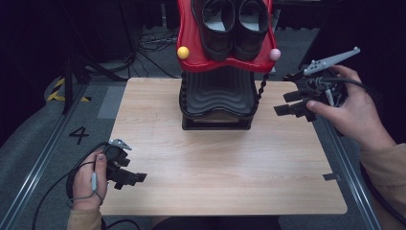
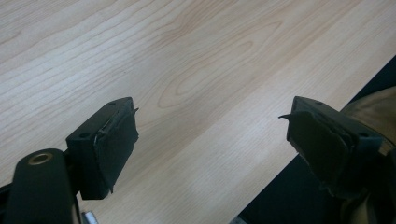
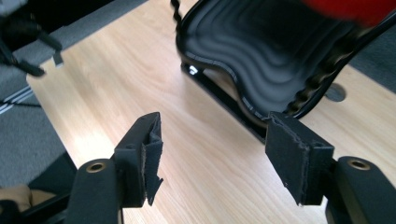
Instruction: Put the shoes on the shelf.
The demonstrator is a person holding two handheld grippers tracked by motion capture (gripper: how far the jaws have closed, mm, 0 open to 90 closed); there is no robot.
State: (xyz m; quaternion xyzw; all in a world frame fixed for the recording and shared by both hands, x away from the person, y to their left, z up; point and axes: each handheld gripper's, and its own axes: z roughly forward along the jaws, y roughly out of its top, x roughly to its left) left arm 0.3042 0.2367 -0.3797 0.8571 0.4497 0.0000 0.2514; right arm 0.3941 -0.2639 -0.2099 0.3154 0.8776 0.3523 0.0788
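Wood-grain table top (image 1: 215, 167) is taking up most of the scene, pale and bare across the near half. Closest to the person, at the near left corner, the left hand (image 1: 86, 184) is holding the left gripper (image 1: 125, 176) low over the table edge, and its cable is trailing off toward the floor. From the left gripper view, the two black pads (image 2: 114, 144) are sitting wide apart with nothing but bare wood between them, so that one's spread wide and carrying nothing.

Further out on the right side, the right hand (image 1: 352, 108) is holding the right gripper (image 1: 286, 103) up over the table's right edge, pointing in toward the middle, with the grey plate (image 1: 330, 60) sticking up on top. Its jaws are also gaping wide in the right gripper view, nothing between the pads (image 3: 292, 156), just table.

At the far middle of the table, a black rack (image 1: 218, 98) with a wavy ribbed shelf is standing, well apart from the left gripper and near the right one. On top of it a red tray (image 1: 187, 36) is carrying a pair of black shoes (image 1: 232, 24), side by side, toes toward the person. A yellow ball (image 1: 183, 52) and a pink ball (image 1: 275, 54) are sitting at the tray's front corners.
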